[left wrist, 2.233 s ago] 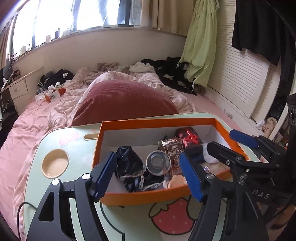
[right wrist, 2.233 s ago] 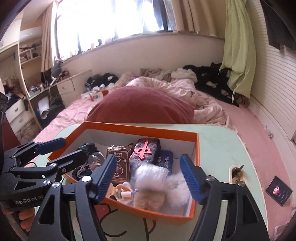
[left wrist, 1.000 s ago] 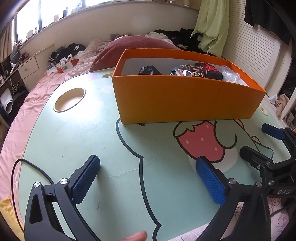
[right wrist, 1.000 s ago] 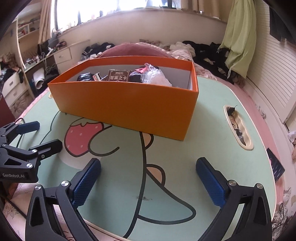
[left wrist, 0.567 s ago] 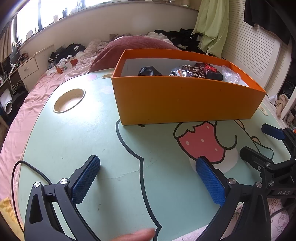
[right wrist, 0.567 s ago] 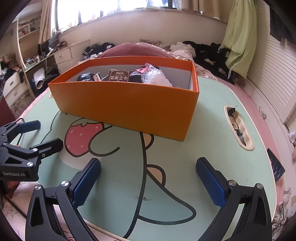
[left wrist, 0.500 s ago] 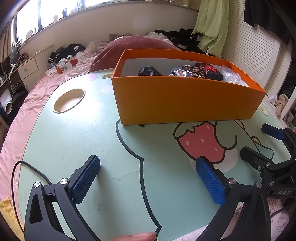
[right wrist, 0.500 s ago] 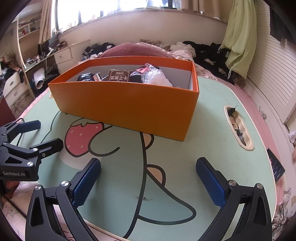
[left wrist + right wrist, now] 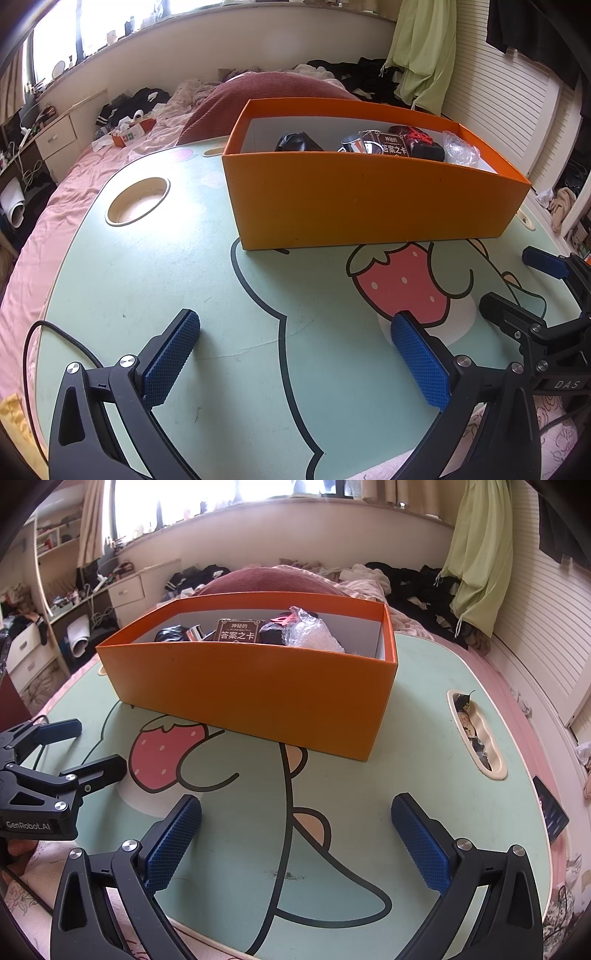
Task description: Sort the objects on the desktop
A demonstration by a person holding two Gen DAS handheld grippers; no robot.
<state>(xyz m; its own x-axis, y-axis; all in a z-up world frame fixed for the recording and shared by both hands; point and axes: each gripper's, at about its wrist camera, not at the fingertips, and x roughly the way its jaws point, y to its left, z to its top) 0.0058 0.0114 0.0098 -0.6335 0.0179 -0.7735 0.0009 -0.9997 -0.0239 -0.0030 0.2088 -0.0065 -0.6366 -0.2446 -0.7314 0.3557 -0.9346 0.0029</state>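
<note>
While both grippers hover low over the near edge of the mint-green table, the orange box stands well ahead of them, toward the far side. Left gripper has its 2 blue-padded jaws spread wide and holds nothing; right gripper is likewise spread and empty. Inside the box lie a black bundle, a metal cup, a brown card pack, a dark pouch and a crinkled clear bag. A round cup recess sits left of the box.
</note>
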